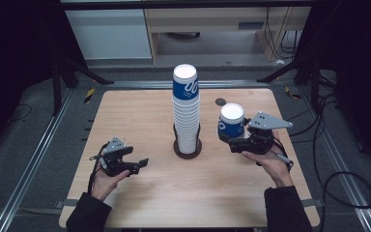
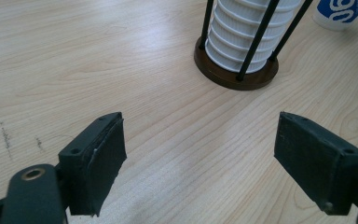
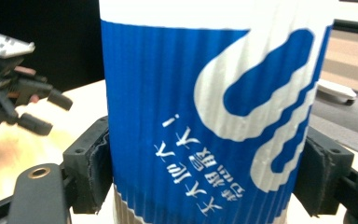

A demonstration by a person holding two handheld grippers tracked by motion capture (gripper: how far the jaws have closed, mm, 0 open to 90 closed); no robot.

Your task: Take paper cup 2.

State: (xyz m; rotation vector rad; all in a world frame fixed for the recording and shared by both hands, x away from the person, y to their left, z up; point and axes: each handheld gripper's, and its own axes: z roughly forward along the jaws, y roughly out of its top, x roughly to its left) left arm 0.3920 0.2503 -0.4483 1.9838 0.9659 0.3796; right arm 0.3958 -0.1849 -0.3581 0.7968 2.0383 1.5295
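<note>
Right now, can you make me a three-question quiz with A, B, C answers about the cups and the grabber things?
1. Where does the tall stack of cups stand?
A. In a round brown holder near the middle of the table
B. On the floor
C. At the table's left edge

2. What colours are on the single cup?
A. Red and yellow
B. Blue and white
C. Green and black

3. What is the left gripper doing?
A. Squeezing a cup
B. Holding the brown holder
C. Open, with nothing between its jaws

Answers:
1. A, since the high view shows the stack in the holder at the middle of the table.
2. B, since the right gripper view shows a blue band with white marks.
3. C, since the left gripper view shows bare wood between the jaws, while the right gripper has the single cup.
</note>
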